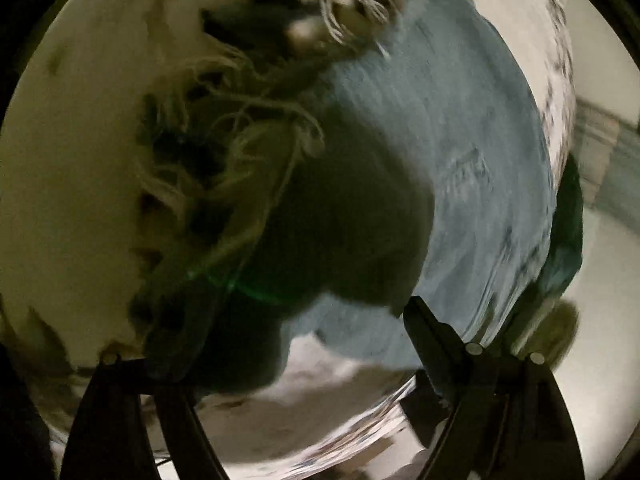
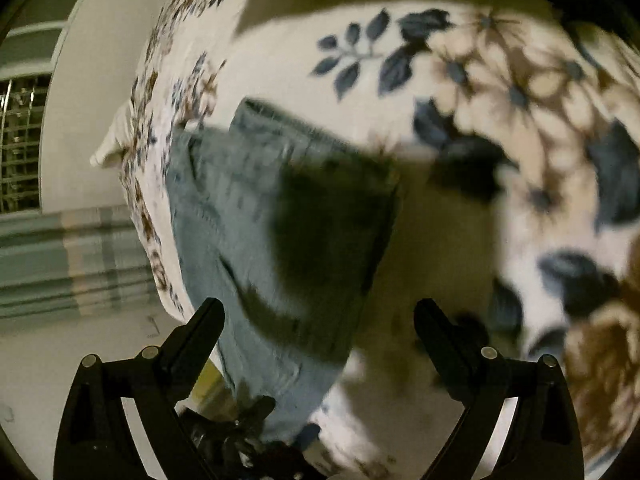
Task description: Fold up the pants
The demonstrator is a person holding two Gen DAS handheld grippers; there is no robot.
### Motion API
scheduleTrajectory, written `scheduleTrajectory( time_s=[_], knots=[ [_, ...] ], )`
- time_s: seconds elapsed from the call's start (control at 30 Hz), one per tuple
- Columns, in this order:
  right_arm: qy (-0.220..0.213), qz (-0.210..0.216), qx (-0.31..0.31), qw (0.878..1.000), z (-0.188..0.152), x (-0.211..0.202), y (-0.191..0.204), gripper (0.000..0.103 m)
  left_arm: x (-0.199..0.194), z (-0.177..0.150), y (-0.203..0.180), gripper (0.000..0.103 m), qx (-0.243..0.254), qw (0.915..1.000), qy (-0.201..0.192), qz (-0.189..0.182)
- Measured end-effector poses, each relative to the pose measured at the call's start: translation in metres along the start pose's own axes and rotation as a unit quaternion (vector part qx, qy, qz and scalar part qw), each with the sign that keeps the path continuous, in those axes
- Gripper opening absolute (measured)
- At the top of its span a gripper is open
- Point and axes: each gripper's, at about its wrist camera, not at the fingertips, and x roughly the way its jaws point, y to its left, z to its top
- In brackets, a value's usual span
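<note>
The pants are light blue jeans (image 1: 472, 168) with frayed pale threads (image 1: 240, 152) at a hem, lying on a floral bedspread. In the left wrist view they fill the middle and right, close under my left gripper (image 1: 288, 332), whose jaws stand wide apart with cloth between but not pinched; the left finger is partly hidden by dark fabric. In the right wrist view the jeans (image 2: 224, 208) lie folded along the bed's left edge. My right gripper (image 2: 320, 316) is open just above them, its shadow on the denim. Both views are motion-blurred.
The bedspread (image 2: 500, 92) is white with blue leaves and tan flowers and spreads to the right. The bed's edge (image 2: 148, 216) drops to a pale floor (image 2: 60, 360) at left, with a striped rug (image 2: 60, 264) and a wire rack (image 2: 20, 140) beyond.
</note>
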Motion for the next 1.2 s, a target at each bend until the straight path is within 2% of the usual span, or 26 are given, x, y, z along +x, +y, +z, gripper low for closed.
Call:
scheduleTrajectory(
  time_s=[0.17, 0.23, 0.33, 0.37, 0.43, 0.47, 0.5, 0.53, 0.63, 0.77, 0.87, 1.03, 1.1, 1.2],
  knots=[
    [-0.008, 0.039, 0.007, 0.999, 0.014, 0.01, 0.0, 0.095, -0.005, 0.006, -0.015, 0.081, -0.034, 0.9988, -0.033, -0.012],
    [-0.007, 0.053, 0.009, 0.999, 0.018, 0.016, 0.003, 0.085, -0.006, 0.011, -0.019, 0.081, -0.049, 0.9979, -0.041, -0.014],
    [-0.008, 0.05, 0.004, 0.999, 0.026, 0.025, 0.013, 0.083, -0.004, 0.018, -0.023, 0.081, -0.072, 0.9959, -0.053, -0.011],
    [-0.009, 0.044, 0.003, 0.999, 0.027, 0.028, 0.015, 0.081, -0.005, 0.017, -0.024, 0.078, -0.075, 0.9956, -0.056, -0.008],
    [-0.013, 0.033, 0.005, 0.999, 0.03, 0.031, 0.017, 0.064, -0.008, 0.019, -0.029, 0.058, -0.07, 0.9952, -0.068, -0.001],
    [-0.017, 0.027, 0.01, 0.999, 0.03, 0.031, 0.015, 0.058, -0.01, 0.02, -0.034, 0.04, -0.06, 0.9956, -0.072, 0.003],
    [-0.02, 0.026, 0.015, 0.999, 0.028, 0.03, 0.012, 0.047, -0.012, 0.021, -0.039, 0.029, -0.051, 0.9957, -0.077, 0.006],
    [-0.024, 0.03, 0.021, 0.999, 0.025, 0.027, 0.009, 0.04, -0.015, 0.023, -0.044, 0.028, -0.043, 0.9958, -0.08, 0.003],
    [-0.033, 0.037, 0.024, 0.998, 0.017, 0.019, 0.011, 0.031, -0.027, 0.029, -0.062, 0.026, -0.013, 0.9961, -0.086, 0.008],
    [-0.05, 0.039, 0.03, 0.998, 0.002, 0.002, 0.023, 0.028, -0.055, 0.034, -0.09, 0.025, 0.053, 0.9937, -0.097, 0.022],
    [-0.061, 0.049, 0.05, 0.996, -0.011, -0.015, 0.034, 0.026, -0.073, 0.033, -0.127, 0.024, 0.101, 0.989, -0.102, 0.036],
    [-0.069, 0.067, 0.078, 0.992, -0.04, -0.054, 0.062, 0.024, -0.118, 0.019, -0.188, 0.024, 0.19, 0.9735, -0.108, 0.066],
    [-0.074, 0.073, 0.083, 0.991, -0.051, -0.076, 0.078, 0.024, -0.138, 0.007, -0.199, 0.024, 0.215, 0.9683, -0.106, 0.07],
    [-0.091, 0.076, 0.084, 0.989, -0.064, -0.119, 0.098, 0.023, -0.157, -0.014, -0.242, 0.024, 0.264, 0.9576, -0.093, 0.068]
  ],
)
